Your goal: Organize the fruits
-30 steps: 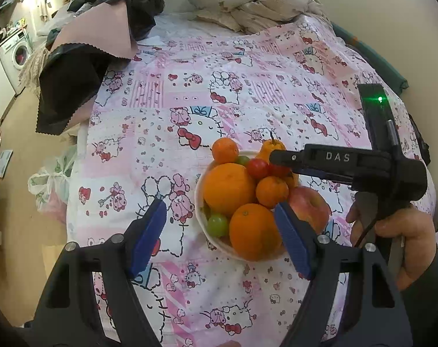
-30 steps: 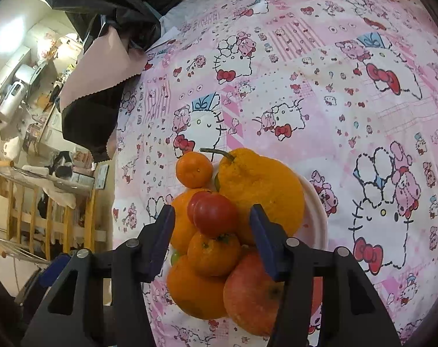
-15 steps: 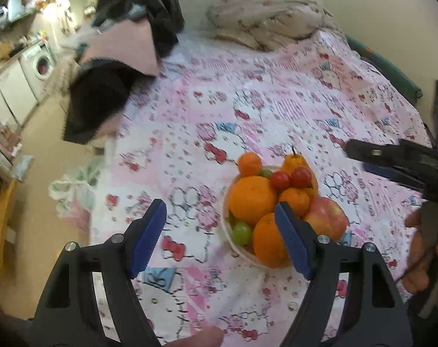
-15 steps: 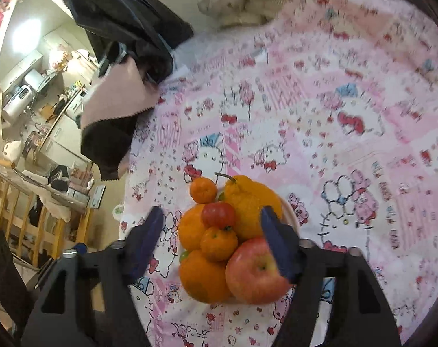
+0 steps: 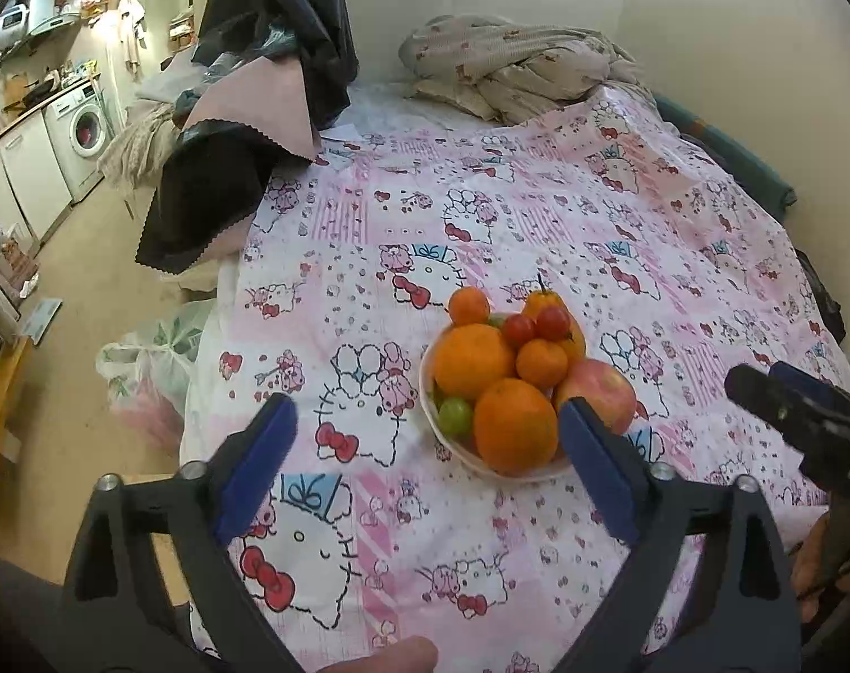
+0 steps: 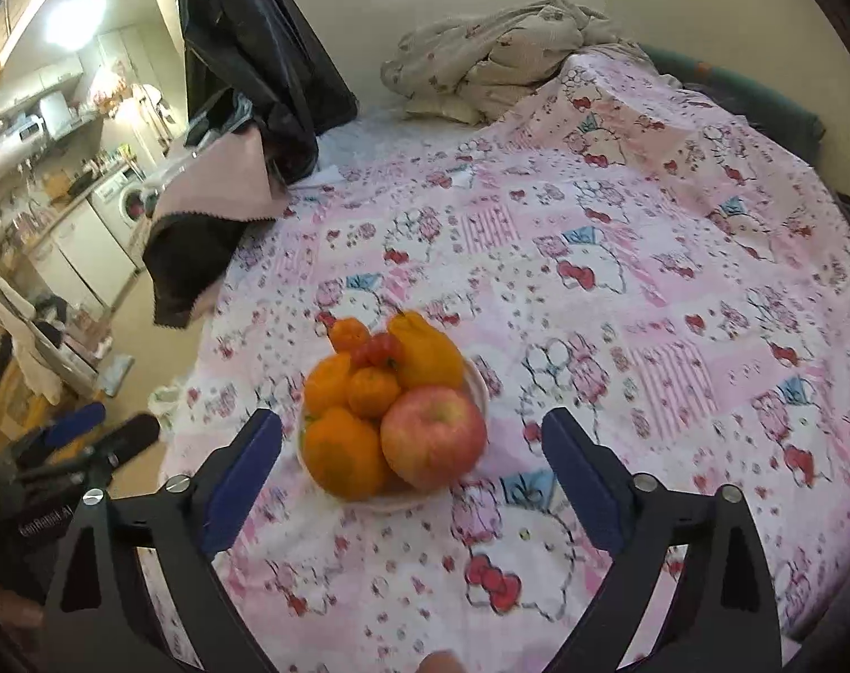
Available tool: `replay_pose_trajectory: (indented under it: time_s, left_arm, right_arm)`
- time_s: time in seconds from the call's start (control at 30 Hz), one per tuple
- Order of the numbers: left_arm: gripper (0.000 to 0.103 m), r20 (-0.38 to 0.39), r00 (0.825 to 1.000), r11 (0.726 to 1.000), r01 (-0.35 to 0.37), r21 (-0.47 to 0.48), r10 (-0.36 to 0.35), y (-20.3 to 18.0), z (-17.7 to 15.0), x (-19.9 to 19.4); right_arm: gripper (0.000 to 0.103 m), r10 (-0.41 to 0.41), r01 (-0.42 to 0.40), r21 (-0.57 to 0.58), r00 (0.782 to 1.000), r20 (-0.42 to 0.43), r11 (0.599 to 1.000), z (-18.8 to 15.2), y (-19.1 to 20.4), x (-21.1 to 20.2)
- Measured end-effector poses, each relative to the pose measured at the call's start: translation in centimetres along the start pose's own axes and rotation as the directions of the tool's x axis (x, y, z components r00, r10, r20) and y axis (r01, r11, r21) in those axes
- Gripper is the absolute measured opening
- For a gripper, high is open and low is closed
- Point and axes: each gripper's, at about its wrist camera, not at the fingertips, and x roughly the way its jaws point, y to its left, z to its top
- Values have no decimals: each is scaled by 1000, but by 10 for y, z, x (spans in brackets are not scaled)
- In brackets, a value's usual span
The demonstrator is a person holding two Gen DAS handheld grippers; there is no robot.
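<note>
A white bowl [image 5: 528, 473] piled with fruit sits on the pink cartoon-print bedspread [image 5: 537, 213]. It holds several oranges [image 5: 514, 425], a red apple [image 5: 596, 391], two small tomatoes [image 5: 534, 326] and a green grape [image 5: 455, 415]. My left gripper [image 5: 425, 448] is open and empty, held back from and above the bowl. My right gripper [image 6: 410, 460] is open and empty, also pulled back; the bowl [image 6: 391, 499] with its apple [image 6: 433, 437] lies ahead between its fingers. The right gripper also shows at the right edge of the left wrist view [image 5: 789, 404].
A crumpled blanket [image 5: 514, 73] lies at the bed's far end. Black and pink cloth [image 5: 223, 168] hangs over the far left edge. A plastic bag [image 5: 155, 359] sits on the floor left of the bed. A wall runs along the right side.
Both grippers have pulled back and up from the bowl, which now looks smaller. The right gripper, which straddled a tomato on the pile, has opened wider and holds nothing.
</note>
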Motion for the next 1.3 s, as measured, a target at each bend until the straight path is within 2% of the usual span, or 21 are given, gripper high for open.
replay_pose_trajectory:
  time_s: [0.17, 0.27, 0.5, 0.73, 0.97, 1.3]
  left_arm:
    - [100, 7, 1000, 999, -19, 27, 19, -4, -13, -1]
    - [101, 16, 999, 999, -34, 12, 34, -1, -14, 2]
    - [103, 45, 998, 999, -52, 5, 52, 2, -15, 12]
    - [103, 33, 999, 999, -36, 28, 35, -2, -18, 17]
    - [103, 27, 1000, 1000, -14, 11, 13, -2, -15, 16]
    - [103, 42, 999, 1000, -4, 15, 3, -3, -14, 12]
  right_arm:
    - [99, -40, 41, -32, 999, 23, 999, -15, 5, 1]
    - [103, -52, 54, -41, 997, 49, 998, -21, 7, 3]
    - [103, -93, 100, -56, 988, 125, 993, -27, 10, 2]
    - [103, -87, 93, -50, 989, 119, 994, -25, 9, 5]
    - [103, -98, 104, -44, 988, 116, 994, -25, 7, 7]
    - [103, -103, 109, -39, 987, 121, 993, -25, 6, 5]
